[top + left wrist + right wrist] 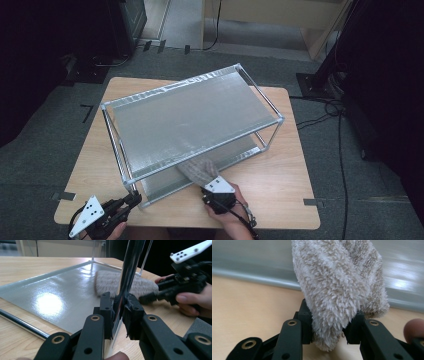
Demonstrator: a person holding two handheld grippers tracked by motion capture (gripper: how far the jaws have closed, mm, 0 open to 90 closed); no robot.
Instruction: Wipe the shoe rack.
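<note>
A two-level metal rack [192, 107] stands on the wooden table [280, 180]. My left gripper [134, 198] is shut on the rack's near left upright post [126, 277], with both pads pressing the tube [118, 311]. My right gripper [210, 192] is shut on a beige fluffy cloth [198, 170] that lies out onto the lower shelf [62, 295]. In the right gripper view the cloth [337, 287] bulges between the jaws [329, 327]. The left gripper view also shows the cloth [110, 282] on the shelf and the other gripper [175, 287] in a hand.
The rack's top shelf [200, 117] overhangs the lower one, leaving a low gap at the front. Bare table lies to the right of the rack [285, 150]. Cables [320, 112] run on the grey floor at the right. Dark stands surround the table.
</note>
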